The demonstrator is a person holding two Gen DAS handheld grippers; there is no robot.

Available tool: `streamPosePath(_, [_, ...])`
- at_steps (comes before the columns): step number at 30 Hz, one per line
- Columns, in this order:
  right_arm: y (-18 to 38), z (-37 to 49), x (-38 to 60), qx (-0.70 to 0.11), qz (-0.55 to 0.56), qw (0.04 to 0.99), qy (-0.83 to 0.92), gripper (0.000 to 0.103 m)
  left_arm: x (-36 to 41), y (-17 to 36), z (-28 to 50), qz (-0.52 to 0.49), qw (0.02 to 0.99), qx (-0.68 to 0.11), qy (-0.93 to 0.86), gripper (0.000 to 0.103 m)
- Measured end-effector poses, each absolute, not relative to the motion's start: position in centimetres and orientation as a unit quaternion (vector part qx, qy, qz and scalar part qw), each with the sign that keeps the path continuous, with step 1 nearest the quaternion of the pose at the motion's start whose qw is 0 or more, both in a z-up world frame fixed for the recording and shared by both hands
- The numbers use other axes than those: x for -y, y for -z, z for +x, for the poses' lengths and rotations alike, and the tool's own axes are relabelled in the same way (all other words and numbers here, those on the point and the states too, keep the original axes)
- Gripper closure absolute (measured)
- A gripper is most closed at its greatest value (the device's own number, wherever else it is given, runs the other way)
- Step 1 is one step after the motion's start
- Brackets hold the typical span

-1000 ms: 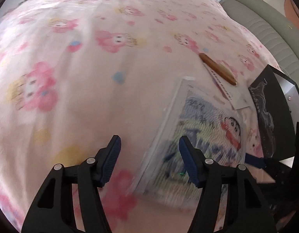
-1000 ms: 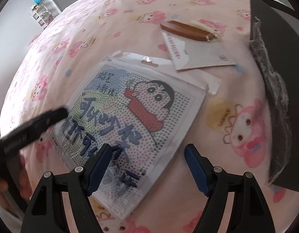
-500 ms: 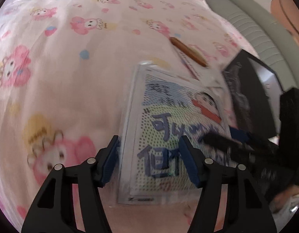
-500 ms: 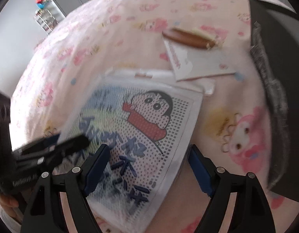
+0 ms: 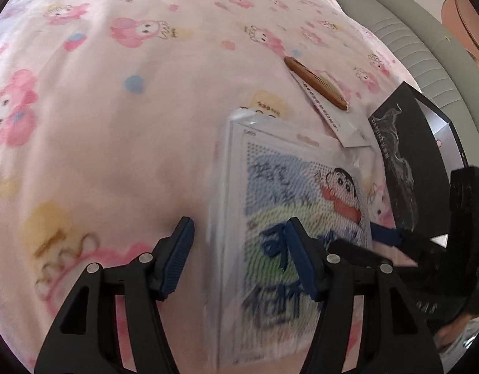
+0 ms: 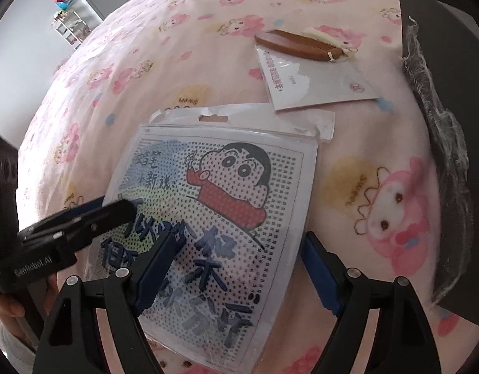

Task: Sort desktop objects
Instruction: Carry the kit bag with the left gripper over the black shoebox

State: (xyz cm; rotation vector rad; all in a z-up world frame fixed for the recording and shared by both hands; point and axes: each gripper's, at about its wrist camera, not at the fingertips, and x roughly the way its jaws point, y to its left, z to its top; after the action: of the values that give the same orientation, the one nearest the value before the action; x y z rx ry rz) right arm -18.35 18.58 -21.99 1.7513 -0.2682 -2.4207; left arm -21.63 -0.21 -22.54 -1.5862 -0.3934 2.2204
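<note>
A bagged cartoon craft kit [image 5: 301, 193] [image 6: 227, 205] lies flat on the pink blanket [image 5: 115, 124]. My left gripper [image 5: 239, 249] is open and points down over the kit's left edge: one finger is above the blanket, the other above the print. It also shows from the side, as the left gripper [image 6: 115, 210] low over that edge. My right gripper [image 6: 239, 255] is open wide across the kit's near right corner, its right finger past the edge. A wooden comb [image 5: 315, 82] [image 6: 295, 45] rests on a white card [image 6: 317, 84] behind the kit.
A black box [image 5: 398, 155] [image 6: 442, 62] with a pale fringe along its edge lies right of the kit. A grey padded edge [image 5: 410, 46] borders the blanket at the far right. A hand [image 6: 9, 308] holds the left gripper. A shelf [image 6: 68, 21] stands far behind.
My right gripper's jaws have spread, so its right finger now clears the kit's edge. My left gripper swung in over the kit's left side and dropped a little.
</note>
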Motion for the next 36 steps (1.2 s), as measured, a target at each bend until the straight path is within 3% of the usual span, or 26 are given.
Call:
streamPosePath(8, [22.5, -18.3, -18.5, 0.085, 0.576, 0.078, 0.809, 0.022, 0.1, 22.8, -20.9, -0.562, 0.201, 0.161, -0.786, 0.043])
streamPosePath(13, [23.4, -18.4, -19.8, 0.117, 0.58, 0.101, 0.8, 0.018, 0.5, 23.7, -20.6, -0.579, 0.204, 0.175, -0.77, 0.039])
streamPosePath(21, [20.1, -17.3, -20.0, 0.129, 0.557, 0.089, 0.815, 0.028, 0.2, 20.4, -18.9, -0.569, 0.206, 0.191, -0.773, 0.043])
streamPosePath(36, [12.8, -13.3, -22.6, 0.135, 0.511, 0.077, 0.845, 0.028, -2.2, 12.5, -16.1, -0.526, 0.223, 0.177, -0.801, 0.043])
